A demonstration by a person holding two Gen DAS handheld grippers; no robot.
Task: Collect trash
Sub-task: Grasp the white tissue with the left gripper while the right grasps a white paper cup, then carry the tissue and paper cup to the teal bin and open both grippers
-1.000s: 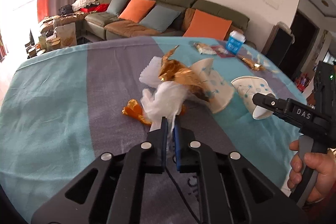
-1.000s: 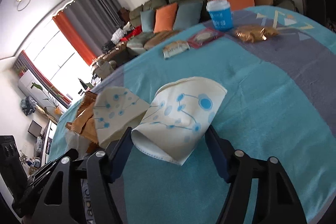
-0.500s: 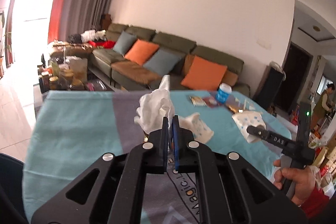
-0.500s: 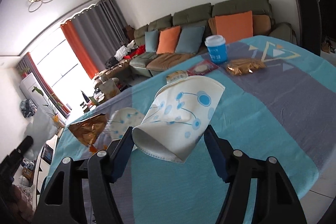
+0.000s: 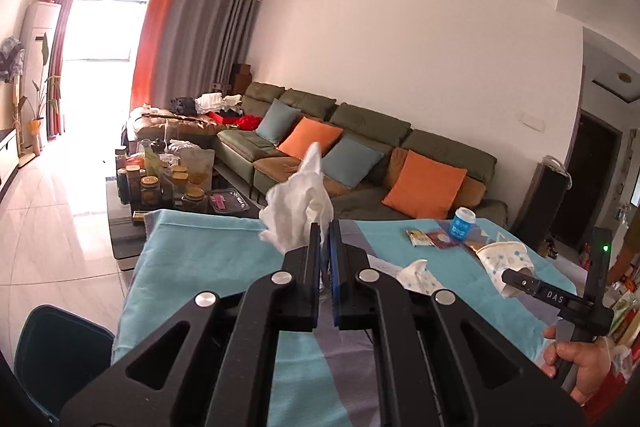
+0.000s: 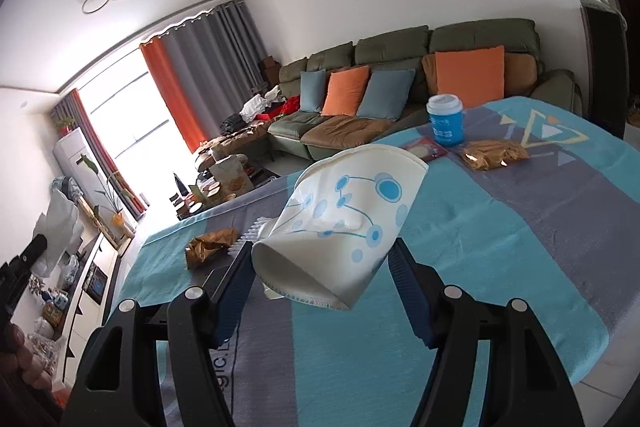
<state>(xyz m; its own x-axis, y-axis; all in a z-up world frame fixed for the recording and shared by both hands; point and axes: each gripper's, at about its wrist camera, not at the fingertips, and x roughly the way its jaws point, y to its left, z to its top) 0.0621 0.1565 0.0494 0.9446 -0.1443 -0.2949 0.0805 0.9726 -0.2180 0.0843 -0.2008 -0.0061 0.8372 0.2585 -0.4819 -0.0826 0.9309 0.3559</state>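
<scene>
My left gripper (image 5: 325,231) is shut on a crumpled white tissue (image 5: 298,211) and holds it in the air above the near left part of the table. In the right wrist view that tissue (image 6: 60,223) shows at the far left edge. My right gripper (image 6: 320,261) is shut on a white paper cup with blue dots (image 6: 344,223), lifted off the cloth and lying sideways between the blue pads. The left wrist view shows the held cup (image 5: 505,257) at the right. A second, crushed paper cup (image 5: 420,277) lies on the table.
The table wears a teal and grey cloth (image 6: 500,247). On it lie a gold wrapper (image 6: 208,247) near the left edge, another gold wrapper (image 6: 494,155), a red packet (image 6: 426,149) and a blue lidded cup (image 6: 446,125). A dark bin (image 5: 60,347) stands low left, beside the table.
My left gripper has lifted the tissue off the pile of trash and risen, swinging left toward the table's edge. My right gripper has raised the paper cup a little.
</scene>
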